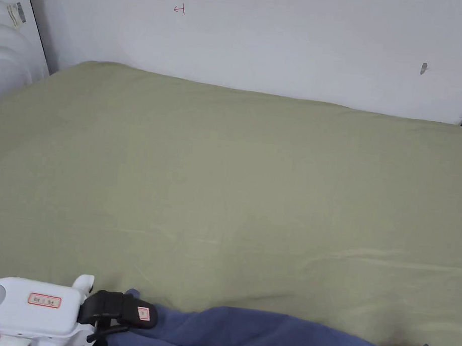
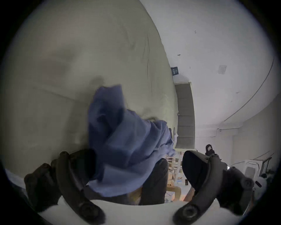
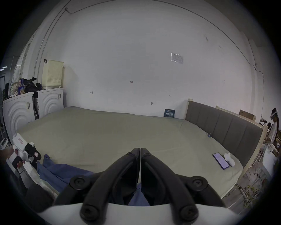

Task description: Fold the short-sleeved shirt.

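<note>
The blue short-sleeved shirt (image 1: 271, 338) lies crumpled along the near edge of the green bed (image 1: 234, 181). My left gripper (image 1: 134, 315), white with black jaws, sits at the shirt's left end. In the left gripper view the left gripper (image 2: 139, 158) is open, jaws wide apart, with the shirt (image 2: 126, 144) bunched between them and against the left jaw. My right gripper (image 3: 140, 152) is shut, and a strip of the shirt (image 3: 138, 196) shows between the jaws near their base. The left gripper (image 3: 32, 153) and the shirt's left part (image 3: 60, 170) also appear at far left there.
White rounded cabinets (image 3: 18, 112) with a cream basket (image 3: 52, 74) stand past the bed's left end. A grey padded headboard (image 3: 225, 129) closes the right end, with a phone (image 3: 220, 160) and a small white object (image 3: 229, 159) on the sheet nearby. A person (image 3: 273, 129) stands far right.
</note>
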The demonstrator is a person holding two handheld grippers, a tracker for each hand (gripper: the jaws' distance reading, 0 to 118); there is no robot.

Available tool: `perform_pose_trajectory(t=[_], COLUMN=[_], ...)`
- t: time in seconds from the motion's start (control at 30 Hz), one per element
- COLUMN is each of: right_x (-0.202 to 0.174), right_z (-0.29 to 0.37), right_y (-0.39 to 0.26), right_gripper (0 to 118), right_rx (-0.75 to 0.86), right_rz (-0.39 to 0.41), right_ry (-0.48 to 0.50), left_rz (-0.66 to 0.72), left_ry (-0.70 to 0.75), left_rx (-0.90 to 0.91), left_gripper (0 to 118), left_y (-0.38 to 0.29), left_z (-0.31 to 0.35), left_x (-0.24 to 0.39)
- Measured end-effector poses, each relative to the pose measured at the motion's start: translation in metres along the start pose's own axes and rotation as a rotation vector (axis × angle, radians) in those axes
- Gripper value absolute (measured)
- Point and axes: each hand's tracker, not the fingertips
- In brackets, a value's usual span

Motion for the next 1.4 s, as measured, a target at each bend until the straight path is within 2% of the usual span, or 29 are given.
perform_pose_trajectory(t=[0.13,0.17,0.2,0.23,0.27,0.3,0.37,0.57,0.73,0.87,1.03,1.2,1.4], right_x=[-0.001,0.000,0.001,0.002,0.003,0.004,0.007,0.016,0.021,0.021,0.029,0.041,0.055], right_z=[0.002,0.002,0.003,0.003,0.003,0.004,0.006,0.010,0.011,0.013,0.024,0.034,0.038], right_y=[0.001,0.002,0.002,0.003,0.004,0.004,0.006,0.010,0.011,0.010,0.010,0.007,0.000], right_gripper=[6,6,6,6,6,6,6,6,6,6,6,6,6], right_rx=[0.004,0.006,0.008,0.010,0.010,0.013,0.018,0.041,0.058,0.061,0.068,0.066,0.053], right_rz=[0.007,0.007,0.004,0.002,0.002,0.002,-0.002,-0.016,-0.049,-0.042,-0.055,-0.056,-0.073], right_ry=[-0.001,0.001,0.002,0.001,0.001,0.001,0.000,-0.008,0.004,0.012,0.011,-0.013,-0.037], left_rz=[0.021,0.025,0.021,0.008,-0.010,-0.012,0.035,0.013,-0.005,-0.080,-0.249,-0.392,-0.512], left_ry=[-0.059,-0.058,-0.053,0.036,0.142,0.163,0.086,0.112,0.203,0.272,0.348,0.480,0.591], left_rx=[0.014,0.017,0.023,0.057,0.070,0.068,0.054,0.128,0.244,0.269,0.269,0.205,0.074], left_gripper=[112,101,72,11,11,11,11,11,11,11,11,11,11], left_y=[0.009,0.015,0.017,0.019,0.019,0.018,0.019,-0.004,-0.022,-0.036,-0.054,-0.067,-0.072], left_z=[-0.017,-0.016,-0.014,-0.010,-0.012,-0.013,-0.012,0.020,0.080,0.095,0.067,0.011,-0.081], left_x=[-0.014,-0.021,-0.021,-0.022,-0.016,-0.016,-0.024,0.018,0.036,0.070,0.138,0.198,0.213])
